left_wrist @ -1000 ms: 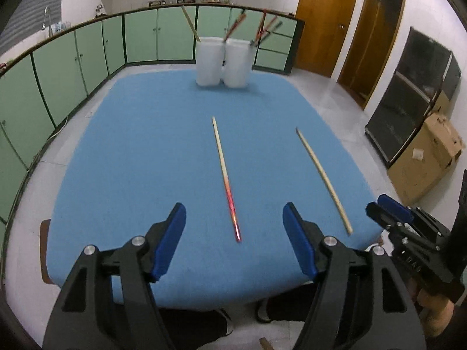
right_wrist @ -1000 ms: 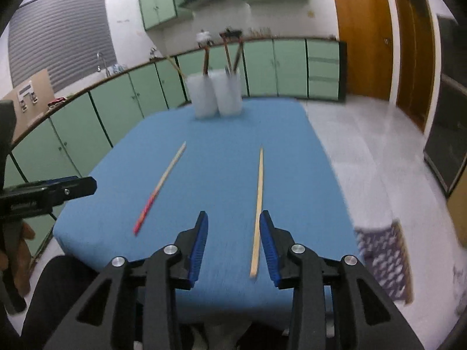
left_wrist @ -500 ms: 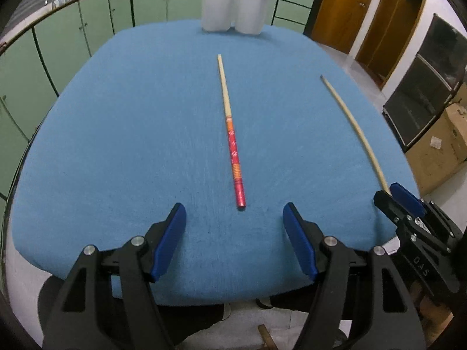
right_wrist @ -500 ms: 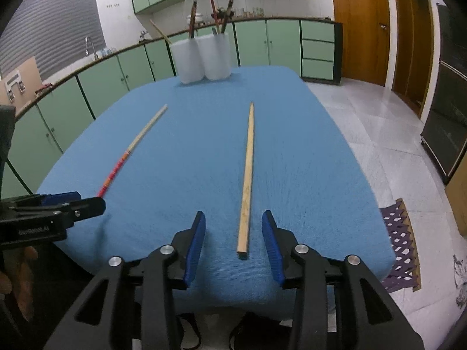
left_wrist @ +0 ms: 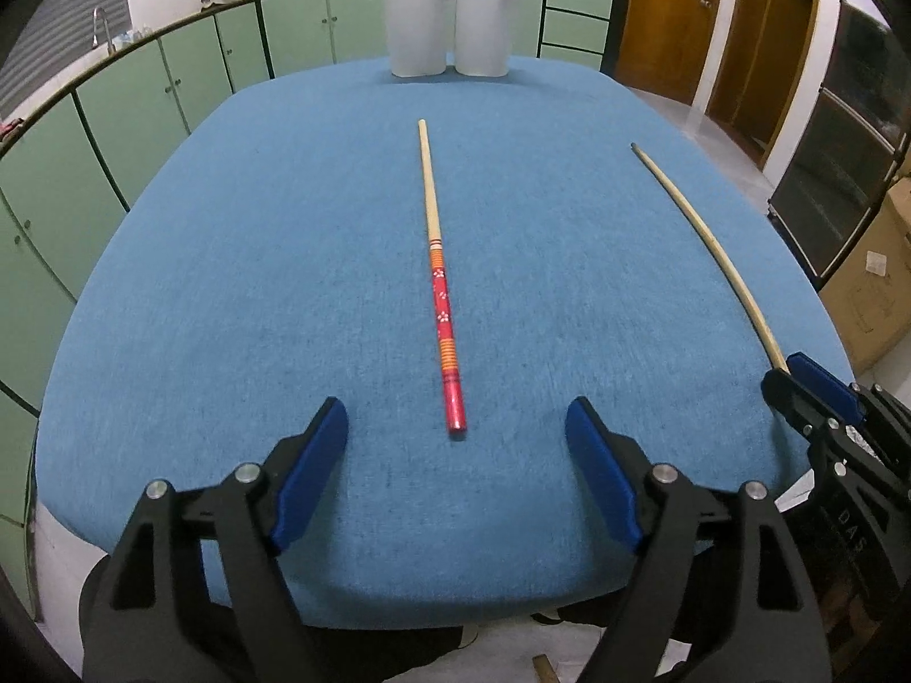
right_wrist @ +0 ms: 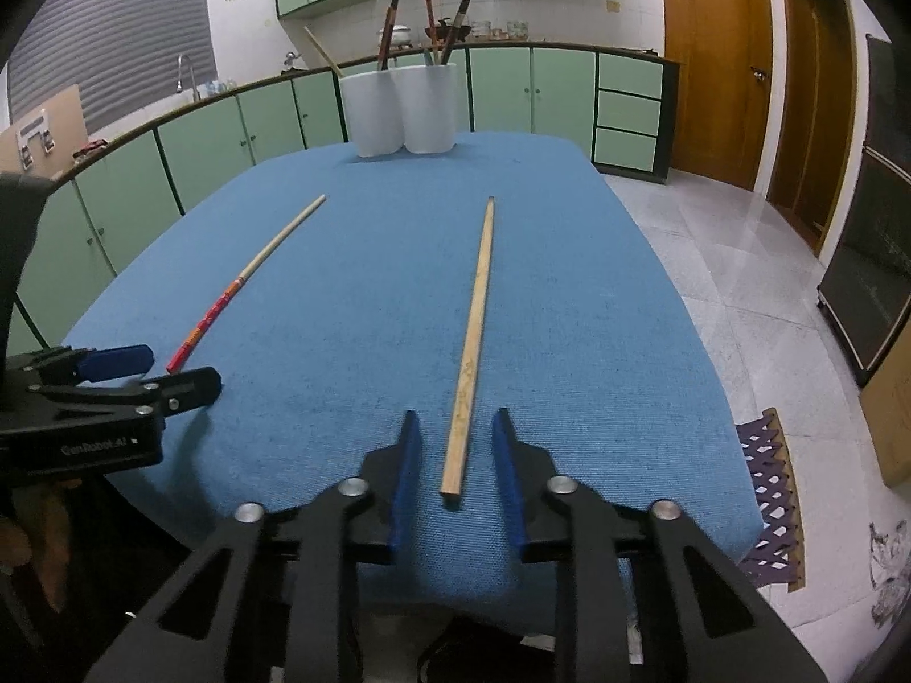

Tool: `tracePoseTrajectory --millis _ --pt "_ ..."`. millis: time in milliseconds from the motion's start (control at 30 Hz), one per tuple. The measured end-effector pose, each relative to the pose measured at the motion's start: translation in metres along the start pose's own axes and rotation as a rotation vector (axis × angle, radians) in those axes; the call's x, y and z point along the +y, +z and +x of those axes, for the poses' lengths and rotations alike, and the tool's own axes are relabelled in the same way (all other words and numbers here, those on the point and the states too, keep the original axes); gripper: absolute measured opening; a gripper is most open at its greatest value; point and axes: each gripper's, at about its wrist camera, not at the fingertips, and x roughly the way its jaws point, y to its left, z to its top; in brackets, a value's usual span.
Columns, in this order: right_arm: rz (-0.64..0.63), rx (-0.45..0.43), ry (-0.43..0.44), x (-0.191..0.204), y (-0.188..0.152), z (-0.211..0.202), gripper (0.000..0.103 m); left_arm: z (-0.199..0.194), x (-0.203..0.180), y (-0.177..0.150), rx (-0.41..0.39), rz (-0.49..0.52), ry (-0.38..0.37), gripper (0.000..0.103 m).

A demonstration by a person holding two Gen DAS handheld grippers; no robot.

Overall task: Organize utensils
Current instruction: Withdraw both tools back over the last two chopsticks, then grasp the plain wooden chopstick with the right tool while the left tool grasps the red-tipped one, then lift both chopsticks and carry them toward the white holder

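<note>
Right fingers (right_wrist: 454, 444) have just been closing around the plain wooden chopstick (right_wrist: 472, 336), not yet touching; left fingers (left_wrist: 455, 444), wide apart, should straddle the red-patterned chopstick (left_wrist: 438, 284) squarely.

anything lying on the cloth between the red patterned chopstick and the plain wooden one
Nothing: in both wrist views the blue cloth is bare between the red patterned chopstick and the plain wooden chopstick.

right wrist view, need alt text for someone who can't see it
The right gripper has just been closing around the near end of a plain wooden chopstick on a blue table, its fingers not yet touching it. A red-handled chopstick lies left beside the left gripper, and two white holders stand at the far edge.
</note>
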Motion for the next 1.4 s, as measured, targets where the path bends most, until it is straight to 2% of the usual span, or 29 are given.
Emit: tracePoseTrajectory --millis 67,133,167,200,400,600,667,700,733,800,1067,1400 --pt "-0.009 0.003 -0.004 0.002 0.001 0.000 0.021 -0.004 -0.001 -0.004 -0.004 -0.002 0.000 0.067" --pt "-0.017 0.006 -0.014 0.004 0.000 0.000 0.021 -0.007 0.000 -0.005 -0.011 0.001 0.000 0.052" --pt "-0.009 0.008 -0.016 0.004 0.000 0.000 0.022 -0.008 0.001 -0.006 -0.012 -0.001 -0.002 0.049" --pt "-0.006 0.009 -0.016 0.004 -0.002 -0.001 0.025 -0.009 0.003 -0.007 -0.014 -0.003 -0.003 0.048" --pt "0.003 0.009 -0.023 0.005 -0.006 -0.005 0.026 -0.013 -0.001 -0.019 -0.069 0.022 0.035 0.046" --pt "0.012 0.015 -0.022 0.004 -0.008 -0.008 0.025 -0.017 0.002 -0.024 -0.090 0.010 0.036 0.037" --pt "0.018 0.015 -0.019 0.004 -0.007 -0.008 0.018 -0.016 0.002 -0.023 -0.098 0.019 0.033 0.027" --pt "0.020 0.016 -0.012 0.003 -0.007 -0.008 0.008 -0.017 0.002 -0.023 -0.100 0.017 0.029 0.023" --pt "0.023 0.011 -0.008 0.003 -0.006 -0.010 0.008 -0.017 0.003 -0.022 -0.101 0.014 0.024 0.015" --pt "0.021 -0.012 -0.003 0.003 -0.003 -0.016 0.008 -0.018 0.005 -0.021 -0.102 0.010 0.010 0.005" --pt "0.026 -0.109 0.019 0.002 0.024 -0.052 0.008 -0.052 0.018 -0.004 -0.170 0.004 -0.023 0.005" --pt "-0.036 -0.235 0.067 0.011 0.093 -0.095 0.008 -0.121 0.036 0.040 -0.332 0.021 -0.043 0.005"
